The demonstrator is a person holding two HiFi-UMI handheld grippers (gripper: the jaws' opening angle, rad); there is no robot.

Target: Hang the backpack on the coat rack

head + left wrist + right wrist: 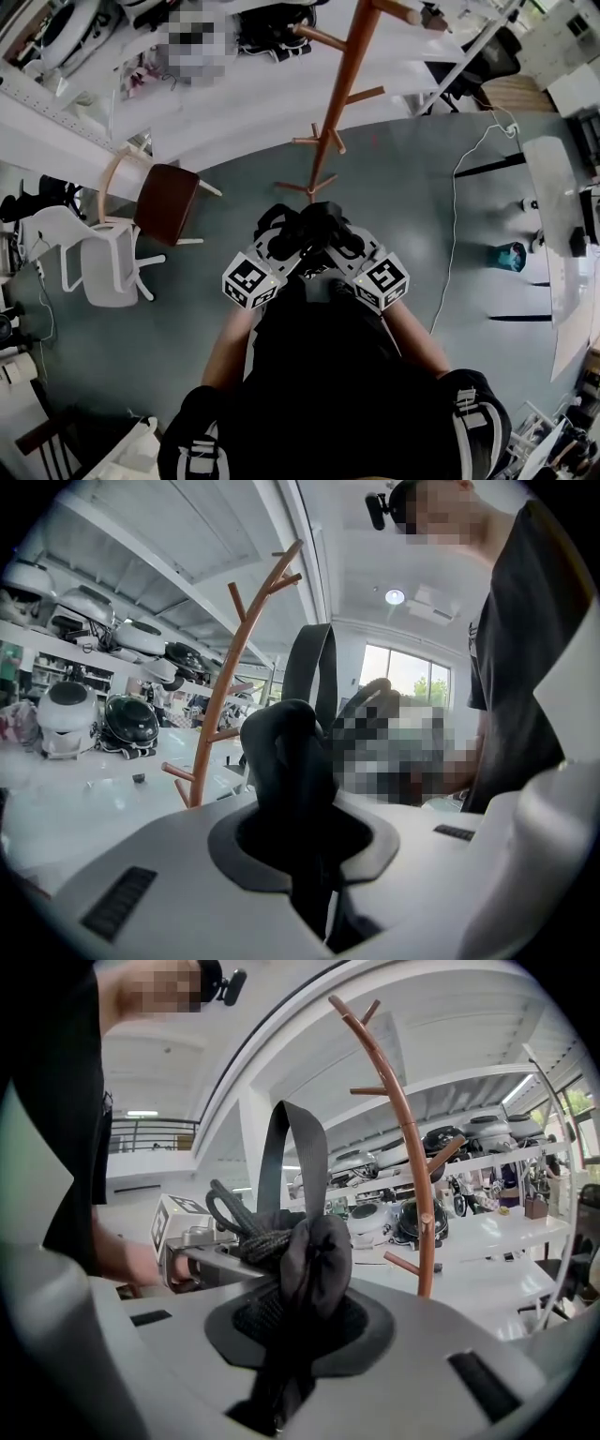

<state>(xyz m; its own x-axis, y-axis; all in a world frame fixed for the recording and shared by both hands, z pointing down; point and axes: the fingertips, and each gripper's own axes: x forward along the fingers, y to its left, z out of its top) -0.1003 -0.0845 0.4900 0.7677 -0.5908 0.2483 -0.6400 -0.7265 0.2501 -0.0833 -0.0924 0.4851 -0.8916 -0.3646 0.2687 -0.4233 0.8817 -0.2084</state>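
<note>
A black backpack (309,234) hangs between my two grippers, low in front of me. My left gripper (284,247) is shut on a bunch of its black fabric (286,761), and a grey strap loop (314,667) stands up behind that. My right gripper (335,247) is shut on another fold of the fabric (317,1255), next to a braided handle (234,1218). The wooden coat rack (345,94) stands just ahead on the grey floor, with bare pegs. It appears left of the bag in the left gripper view (225,682) and right of it in the right gripper view (412,1147).
A brown-seated chair (169,202) and a white chair (98,258) stand to the left. White tables (216,112) run behind the rack. A cable (457,216) trails over the floor at the right, near a teal object (511,255). Shelves hold round appliances (66,714).
</note>
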